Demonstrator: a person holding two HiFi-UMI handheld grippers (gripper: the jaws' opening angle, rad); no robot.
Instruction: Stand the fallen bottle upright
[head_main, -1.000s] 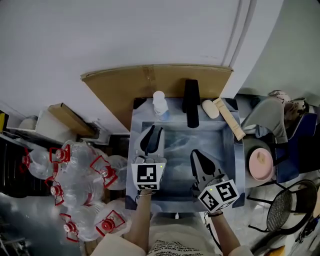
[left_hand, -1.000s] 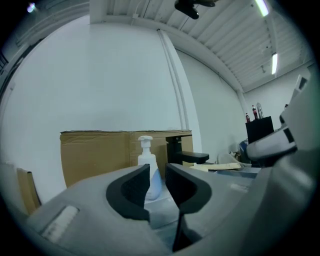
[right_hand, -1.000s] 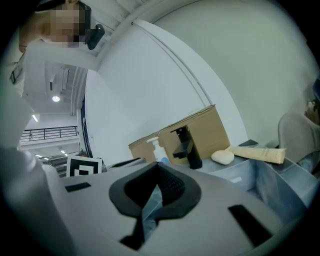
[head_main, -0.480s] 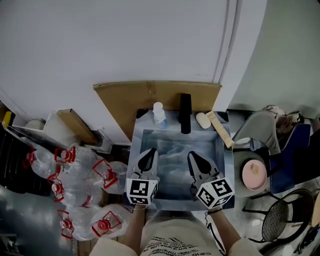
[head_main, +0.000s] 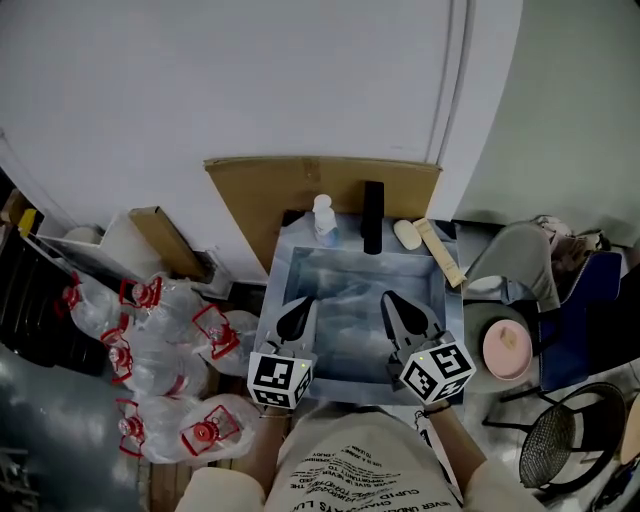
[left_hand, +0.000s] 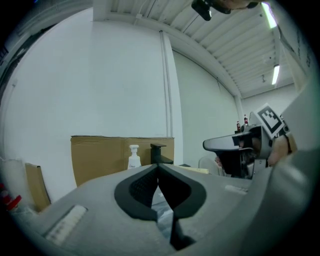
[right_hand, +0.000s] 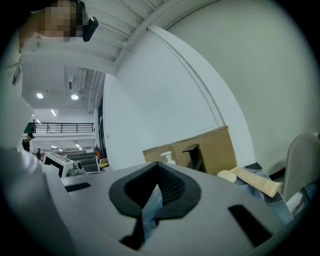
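Bottle first: the small white plastic pump bottle (head_main: 323, 220) stands upright on the back rim of the grey-blue sink (head_main: 275, 290), just beside the black faucet (head_main: 372, 216), so the task looks done. My left gripper (head_main: 301, 305) has just closed its jaws on nothing, and my right gripper (head_main: 394, 303) is closed and empty too. Both hang over the near edge, well apart from the bottle, probably because no work is left. Its label seems pale.

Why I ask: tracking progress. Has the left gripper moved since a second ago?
Yes. The left gripper drew back from the bottle toward the sink's front rim, jaws just closing empty.
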